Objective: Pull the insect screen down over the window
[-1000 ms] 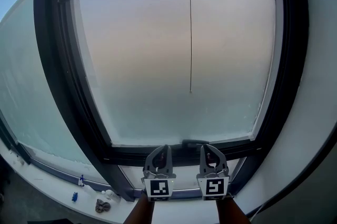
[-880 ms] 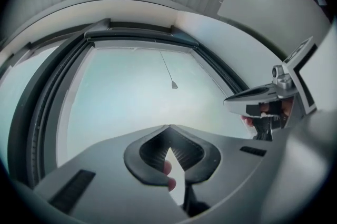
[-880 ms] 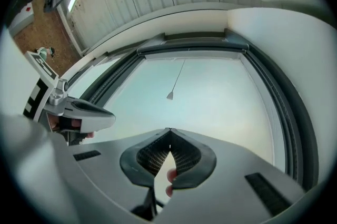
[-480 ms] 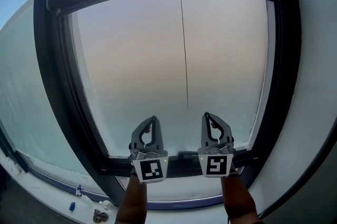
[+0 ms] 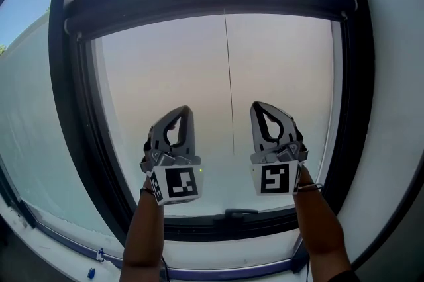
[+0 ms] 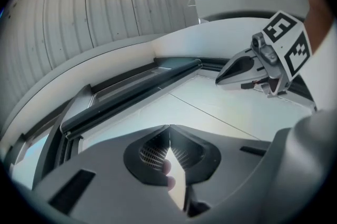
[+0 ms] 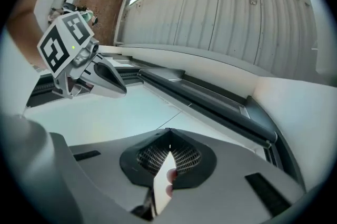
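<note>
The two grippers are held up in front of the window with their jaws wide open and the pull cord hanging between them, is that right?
Not quite: the jaws are shut, not wide open. In the left gripper view and the right gripper view, the left gripper and right gripper each close on nothing. The window and pull cord are as you say.

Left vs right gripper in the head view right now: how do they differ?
Side: the left gripper is left of the thin hanging cord; the right gripper is right of it.
Cube: the left gripper's marker cube is turned so a side face shows; the right gripper's cube faces the camera nearly square-on and has a different pattern.
Shared: both are shut on nothing, point up in front of the pane, and are clear of the cord.
</note>
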Tool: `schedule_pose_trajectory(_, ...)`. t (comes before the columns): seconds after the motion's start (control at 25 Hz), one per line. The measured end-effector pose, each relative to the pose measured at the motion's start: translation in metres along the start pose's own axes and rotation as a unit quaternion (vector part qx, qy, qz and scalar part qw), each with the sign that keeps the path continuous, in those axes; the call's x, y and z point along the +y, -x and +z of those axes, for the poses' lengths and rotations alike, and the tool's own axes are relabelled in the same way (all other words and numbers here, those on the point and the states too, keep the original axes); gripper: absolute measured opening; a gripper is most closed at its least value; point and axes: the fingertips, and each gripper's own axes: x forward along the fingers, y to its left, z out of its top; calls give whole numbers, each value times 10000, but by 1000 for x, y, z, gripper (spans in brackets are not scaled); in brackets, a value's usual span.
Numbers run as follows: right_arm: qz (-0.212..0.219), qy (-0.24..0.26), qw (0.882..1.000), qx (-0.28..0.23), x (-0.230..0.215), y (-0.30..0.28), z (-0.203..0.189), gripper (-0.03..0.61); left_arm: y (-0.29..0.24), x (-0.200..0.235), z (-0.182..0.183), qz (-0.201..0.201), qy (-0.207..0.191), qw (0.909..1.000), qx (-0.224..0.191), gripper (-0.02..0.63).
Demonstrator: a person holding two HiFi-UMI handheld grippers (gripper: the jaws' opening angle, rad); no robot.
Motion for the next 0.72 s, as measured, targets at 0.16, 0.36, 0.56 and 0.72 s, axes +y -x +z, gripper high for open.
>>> schedule_pose_trajectory(0.16,181,406,9990,-14,-14,-31,20,3,-26,26,28,-142,-53,9997,-172,3)
schedule_pose_trajectory(0.36,383,943,9946,197,-20,-59,27,3,-58,40,31,-13,-729,9970,274,3)
schedule_pose_trajectory(0.56,464,1443,9874,458,-37,-87,35,3,-85,54,35,31,-1299,9894,653,11)
schedule_pose_trajectory(0.72,443,1985,9776,538,-43,-102,40,3,-106,66,48,79,-1819,9801,788,57)
